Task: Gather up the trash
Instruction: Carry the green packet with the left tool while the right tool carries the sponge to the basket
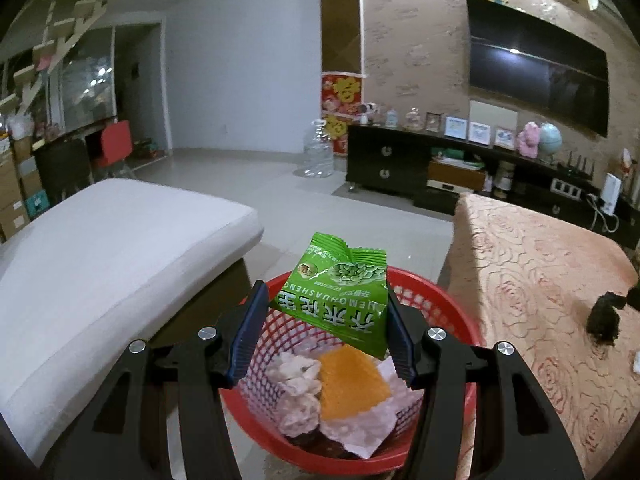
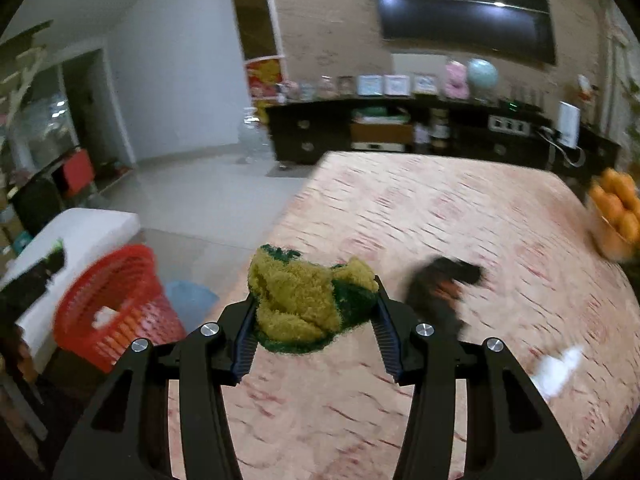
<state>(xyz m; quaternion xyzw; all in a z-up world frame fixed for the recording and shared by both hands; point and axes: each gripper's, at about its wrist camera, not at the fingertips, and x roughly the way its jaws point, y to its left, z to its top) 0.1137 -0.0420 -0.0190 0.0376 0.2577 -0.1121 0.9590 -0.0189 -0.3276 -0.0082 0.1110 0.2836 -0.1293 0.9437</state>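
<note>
Beside the rose-patterned table (image 2: 460, 220), left gripper (image 1: 326, 308) pinches a green snack packet (image 1: 340, 296) half-open over the red basket (image 1: 452, 300) at lower centre, while the right gripper (image 2: 314, 312) clamps a yellow-green scouring pad (image 2: 304, 300), which could miss the rim if let go too soon.

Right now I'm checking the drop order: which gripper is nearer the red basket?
Left. The left gripper holds a green snack packet right above the red basket; the right gripper, holding a scouring sponge, is over the tablecloth, off to the basket's side.

The red basket (image 1: 436, 292) stands in the floor gap between the white cushion (image 1: 120, 260) and the counter (image 1: 540, 280); its mouth is open above. Crumpled wrappers (image 1: 340, 392) half fill it; a dark lump (image 2: 440, 292) lies on the counter.
</note>
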